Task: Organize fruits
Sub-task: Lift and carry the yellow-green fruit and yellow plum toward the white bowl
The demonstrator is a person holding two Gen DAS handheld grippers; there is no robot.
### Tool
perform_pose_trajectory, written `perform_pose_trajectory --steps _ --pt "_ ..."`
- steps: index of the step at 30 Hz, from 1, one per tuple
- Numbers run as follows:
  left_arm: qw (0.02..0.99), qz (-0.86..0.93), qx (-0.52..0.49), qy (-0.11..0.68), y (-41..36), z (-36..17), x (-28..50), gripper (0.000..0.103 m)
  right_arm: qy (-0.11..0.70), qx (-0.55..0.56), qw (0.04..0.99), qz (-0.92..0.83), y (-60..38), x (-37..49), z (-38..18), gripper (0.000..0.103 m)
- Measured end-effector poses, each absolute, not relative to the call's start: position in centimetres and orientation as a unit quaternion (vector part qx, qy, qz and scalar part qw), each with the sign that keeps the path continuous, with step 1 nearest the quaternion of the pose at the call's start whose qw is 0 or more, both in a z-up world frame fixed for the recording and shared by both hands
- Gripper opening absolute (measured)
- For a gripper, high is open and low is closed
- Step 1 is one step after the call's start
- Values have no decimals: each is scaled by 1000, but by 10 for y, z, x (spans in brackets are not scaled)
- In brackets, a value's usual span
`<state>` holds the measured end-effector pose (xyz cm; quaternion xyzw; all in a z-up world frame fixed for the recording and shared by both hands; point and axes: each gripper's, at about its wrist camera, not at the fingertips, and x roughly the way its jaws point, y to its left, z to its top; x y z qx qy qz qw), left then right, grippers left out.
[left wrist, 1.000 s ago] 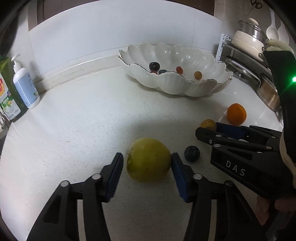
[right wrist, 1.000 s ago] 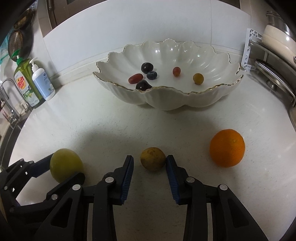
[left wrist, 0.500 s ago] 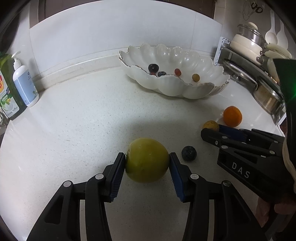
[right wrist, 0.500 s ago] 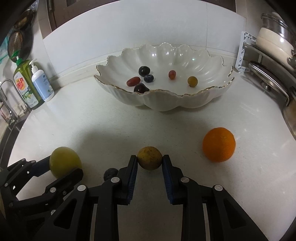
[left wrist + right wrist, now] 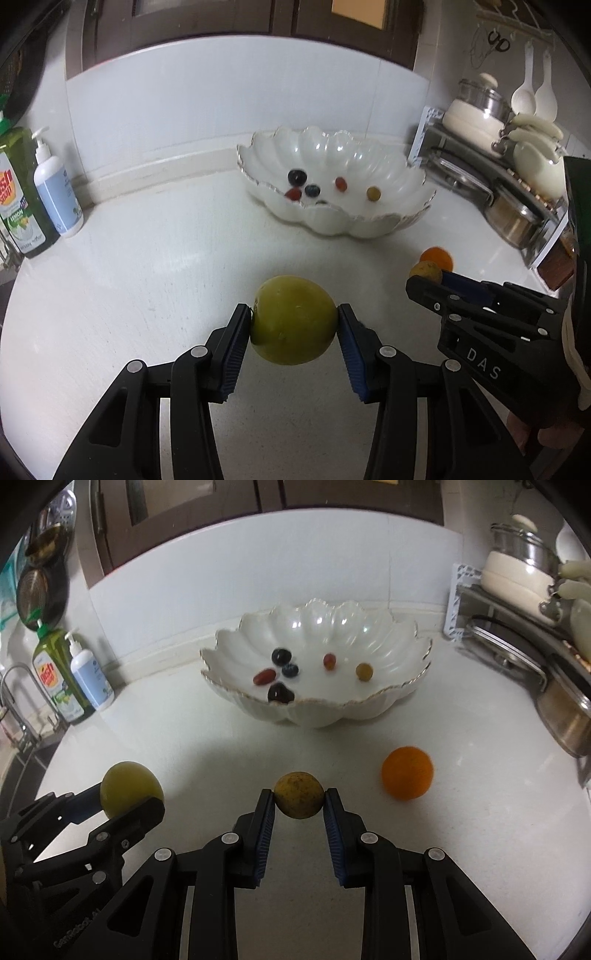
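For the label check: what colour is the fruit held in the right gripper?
Dull yellow-brown with dark speckles; the fruit shows best in the right wrist view.

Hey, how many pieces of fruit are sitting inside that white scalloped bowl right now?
6 in the white scalloped bowl: dark plum, blueberry, red oval grape, dark fruit by the near rim, small red grape, yellow-green grape. Others could hide behind the rim.

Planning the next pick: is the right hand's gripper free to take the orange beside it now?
Probably not: the right gripper is already shut on the speckled yellow fruit. The orange lies unobstructed on the counter.
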<state>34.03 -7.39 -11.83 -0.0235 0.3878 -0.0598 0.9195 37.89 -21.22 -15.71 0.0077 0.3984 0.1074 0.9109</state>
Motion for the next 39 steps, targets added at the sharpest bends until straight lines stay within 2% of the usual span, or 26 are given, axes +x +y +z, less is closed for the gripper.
perform_pose_trajectory --steps 24,39 --pt "948 -87 -17 305 -60 -55 346 45 313 34 947 60 -208 360 -90 29" --pt "951 -117 -7 287 -66 -28 389 45 295 36 954 42 -207 392 -67 29"
